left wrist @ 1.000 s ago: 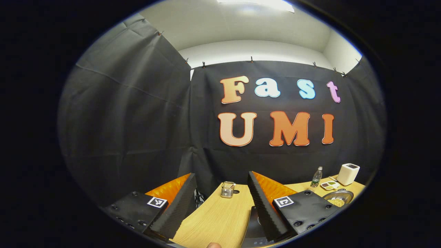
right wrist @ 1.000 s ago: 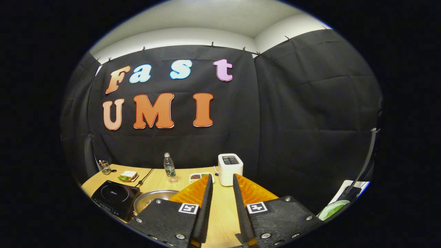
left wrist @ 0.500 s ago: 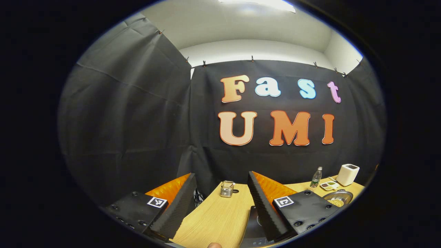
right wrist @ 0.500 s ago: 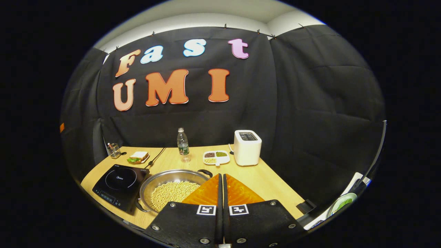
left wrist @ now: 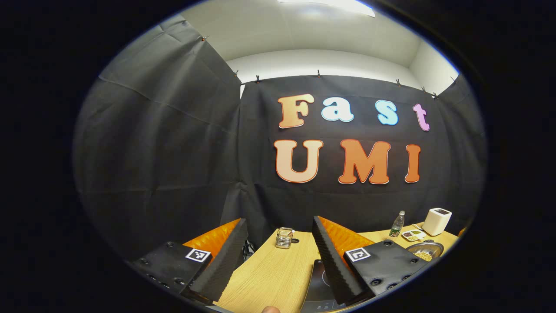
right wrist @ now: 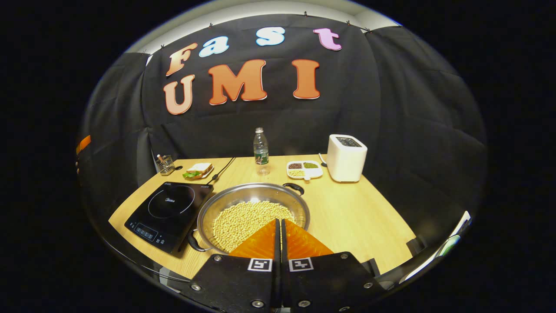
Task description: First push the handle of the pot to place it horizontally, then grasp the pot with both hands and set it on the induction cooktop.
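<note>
Pot of beans ahead of the clenched right gripper [right wrist: 278, 224]
Steel pot [right wrist: 243, 195] holds pale beans [right wrist: 243, 221]; left gripper [left wrist: 278, 239] released, glass jar [left wrist: 284, 238] between its fingers

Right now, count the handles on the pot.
2. One handle is on the pot's far rim, toward the toaster; the other handle is on its near rim, beside the cooktop.

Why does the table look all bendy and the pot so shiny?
Right gripper view: the fisheye lens curves the table, and the metal pot catches light on its rim. Left gripper view: a bright ceiling light glares at the top, and the pot sits small near the edge.
</note>
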Available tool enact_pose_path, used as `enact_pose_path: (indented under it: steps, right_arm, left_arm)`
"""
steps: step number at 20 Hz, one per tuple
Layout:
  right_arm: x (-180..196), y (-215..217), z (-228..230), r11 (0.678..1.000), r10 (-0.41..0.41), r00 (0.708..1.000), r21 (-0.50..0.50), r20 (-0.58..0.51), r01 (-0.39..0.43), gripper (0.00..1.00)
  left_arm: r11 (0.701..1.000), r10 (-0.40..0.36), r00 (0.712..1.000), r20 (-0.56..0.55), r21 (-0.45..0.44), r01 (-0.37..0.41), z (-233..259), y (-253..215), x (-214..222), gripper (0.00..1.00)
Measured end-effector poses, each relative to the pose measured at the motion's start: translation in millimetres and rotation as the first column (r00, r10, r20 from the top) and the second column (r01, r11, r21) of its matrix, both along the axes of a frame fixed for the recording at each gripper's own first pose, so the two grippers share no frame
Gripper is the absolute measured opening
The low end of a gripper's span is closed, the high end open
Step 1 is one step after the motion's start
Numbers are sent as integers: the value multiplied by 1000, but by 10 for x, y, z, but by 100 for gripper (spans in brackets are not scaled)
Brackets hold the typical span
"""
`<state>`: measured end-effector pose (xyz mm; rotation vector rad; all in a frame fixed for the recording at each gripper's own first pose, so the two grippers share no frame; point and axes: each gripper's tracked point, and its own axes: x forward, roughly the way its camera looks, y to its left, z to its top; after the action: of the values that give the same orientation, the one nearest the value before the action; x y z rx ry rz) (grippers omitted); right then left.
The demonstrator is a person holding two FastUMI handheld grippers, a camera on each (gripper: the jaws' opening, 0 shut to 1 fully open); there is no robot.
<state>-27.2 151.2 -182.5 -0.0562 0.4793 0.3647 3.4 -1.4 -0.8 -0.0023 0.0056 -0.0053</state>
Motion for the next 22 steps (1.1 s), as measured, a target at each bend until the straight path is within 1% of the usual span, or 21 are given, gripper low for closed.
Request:
enact_pose_path:
  steps: [6, 10, 17, 22]
  right_arm:
    - [-228, 301, -376, 995, 95, 991, -23, -95, -98, 0]
    - [-369, 460, -598, 989, 141, 979, -26, -150, -146, 0]
    - [-632, 824, -789, 966, 250, 946, -13, -207, -258, 0]
    - [-703, 986, -940, 950, 298, 922, -18, -247, -312, 0]
  left_arm:
    - [1000, -5, 1000, -10, -20, 5, -30, -6, 14, 97]
    - [1000, -3, 1000, -12, -11, 3, -46, -4, 55, 97]
    - [1000, -3, 1000, -8, 4, 3, -56, -31, 36, 97]
    - [1000, -9, 1000, -18, 4, 9, -113, -29, 28, 97]
